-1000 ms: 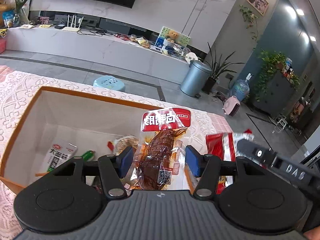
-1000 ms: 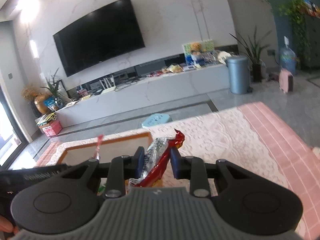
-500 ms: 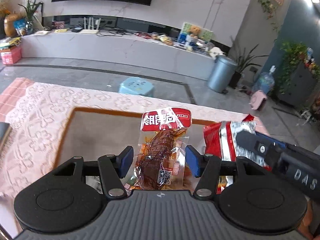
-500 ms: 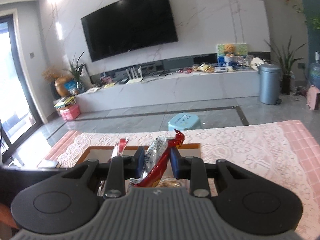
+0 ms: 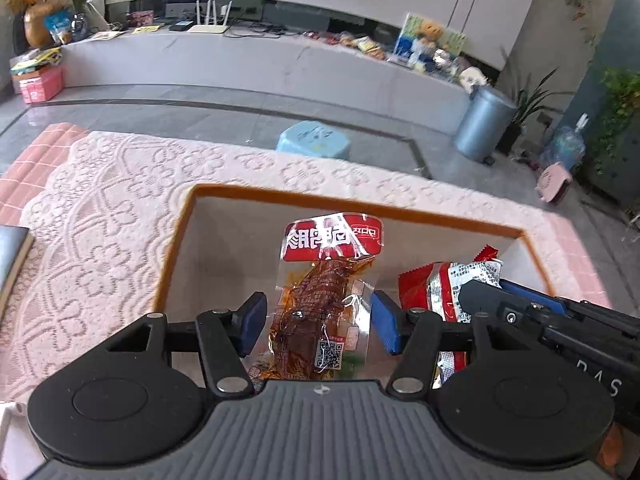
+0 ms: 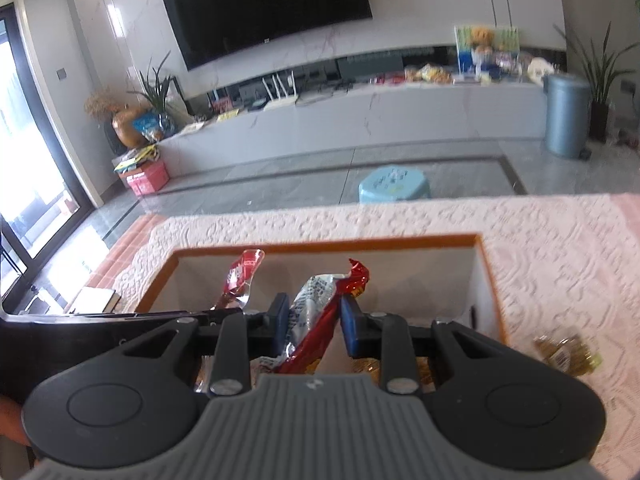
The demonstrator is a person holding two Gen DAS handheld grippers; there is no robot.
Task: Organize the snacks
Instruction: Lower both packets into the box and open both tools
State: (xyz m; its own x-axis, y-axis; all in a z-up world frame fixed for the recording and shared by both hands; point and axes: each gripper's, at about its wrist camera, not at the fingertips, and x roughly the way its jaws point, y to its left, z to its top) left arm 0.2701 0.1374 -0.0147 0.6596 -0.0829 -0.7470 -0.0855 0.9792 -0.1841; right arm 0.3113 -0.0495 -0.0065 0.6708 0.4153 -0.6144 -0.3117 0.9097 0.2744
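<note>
My left gripper [image 5: 318,322] is shut on a clear packet of brown meat snack with a red header [image 5: 326,280], held over the orange-rimmed white box [image 5: 360,206]. My right gripper [image 6: 312,322] is shut on a red and silver snack bag [image 6: 320,310], also held over the box [image 6: 320,241]. In the left wrist view the right gripper and its bag [image 5: 448,284] sit just to the right. In the right wrist view the left gripper's packet [image 6: 240,280] shows at left. Other snacks lie in the box bottom, mostly hidden.
The box stands on a table with a pink lace cloth [image 5: 100,240]. A gold-wrapped snack [image 6: 568,354] lies on the cloth right of the box. A dark book [image 5: 10,256] lies at the table's left edge. A blue stool [image 5: 314,140] stands beyond the table.
Both grippers have moved over the box with their packets still held. The box now sits centred under them in both views.
</note>
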